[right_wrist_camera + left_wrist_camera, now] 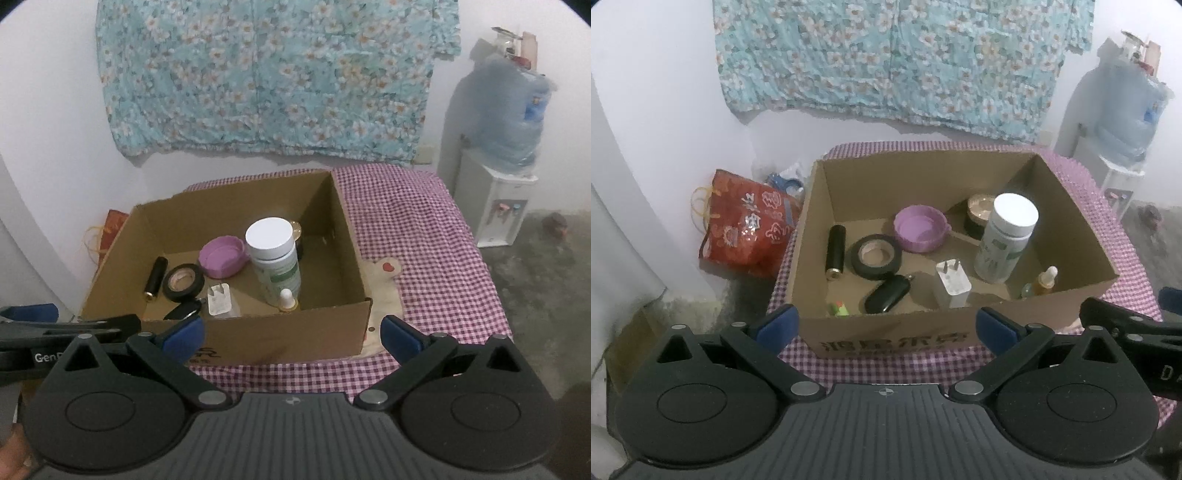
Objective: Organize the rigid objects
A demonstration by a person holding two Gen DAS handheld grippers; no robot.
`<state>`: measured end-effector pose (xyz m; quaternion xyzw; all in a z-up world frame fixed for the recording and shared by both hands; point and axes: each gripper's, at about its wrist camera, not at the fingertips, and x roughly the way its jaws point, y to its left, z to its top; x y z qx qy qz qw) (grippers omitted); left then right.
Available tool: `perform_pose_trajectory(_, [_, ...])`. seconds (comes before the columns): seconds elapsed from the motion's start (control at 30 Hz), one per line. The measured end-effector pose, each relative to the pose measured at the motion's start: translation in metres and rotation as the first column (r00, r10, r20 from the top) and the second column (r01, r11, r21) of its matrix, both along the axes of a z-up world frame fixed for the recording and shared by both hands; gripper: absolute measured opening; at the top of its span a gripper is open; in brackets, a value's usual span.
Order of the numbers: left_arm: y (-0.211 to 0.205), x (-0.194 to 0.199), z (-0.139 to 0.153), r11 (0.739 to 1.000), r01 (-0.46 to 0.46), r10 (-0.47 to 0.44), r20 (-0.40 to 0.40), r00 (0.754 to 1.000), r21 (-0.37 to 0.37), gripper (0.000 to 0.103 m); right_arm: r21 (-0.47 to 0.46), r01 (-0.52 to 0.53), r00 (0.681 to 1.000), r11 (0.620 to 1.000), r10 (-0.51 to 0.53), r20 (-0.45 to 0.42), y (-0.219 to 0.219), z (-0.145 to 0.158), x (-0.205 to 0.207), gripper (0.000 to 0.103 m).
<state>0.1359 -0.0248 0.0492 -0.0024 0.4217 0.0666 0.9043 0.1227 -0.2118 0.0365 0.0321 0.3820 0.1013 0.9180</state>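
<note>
While both grippers, left gripper [886, 328] and right gripper [291, 330], gape empty: white-capped pill bottle [1004, 236], frame centre-right in cardboard box [886, 332]; rigid, light, slick; grasp mid-body.

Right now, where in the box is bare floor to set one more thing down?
Bare floor lies along the right wall of the box, right of the white bottle. The left half is crowded: tape, purple lid, charger, black tube.
</note>
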Motion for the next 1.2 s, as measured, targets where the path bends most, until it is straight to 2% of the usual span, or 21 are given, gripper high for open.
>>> perform_pose_trajectory(0.37, [0.002, 0.006, -0.005, 1.0, 0.004, -0.004, -0.009, 1.0, 0.001, 0.102, -0.038, 0.013, 0.999, 0.999, -0.014, -0.033, 0.003, -0.01, 0.013, 0.103])
perform_pose_trajectory(1.2, [0.011, 0.011, -0.006, 1.0, 0.003, -0.003, -0.001, 1.0, 0.007, 0.101, -0.044, 0.016, 0.999, 0.999, -0.017, -0.036, 0.003, -0.012, 0.021, 0.103])
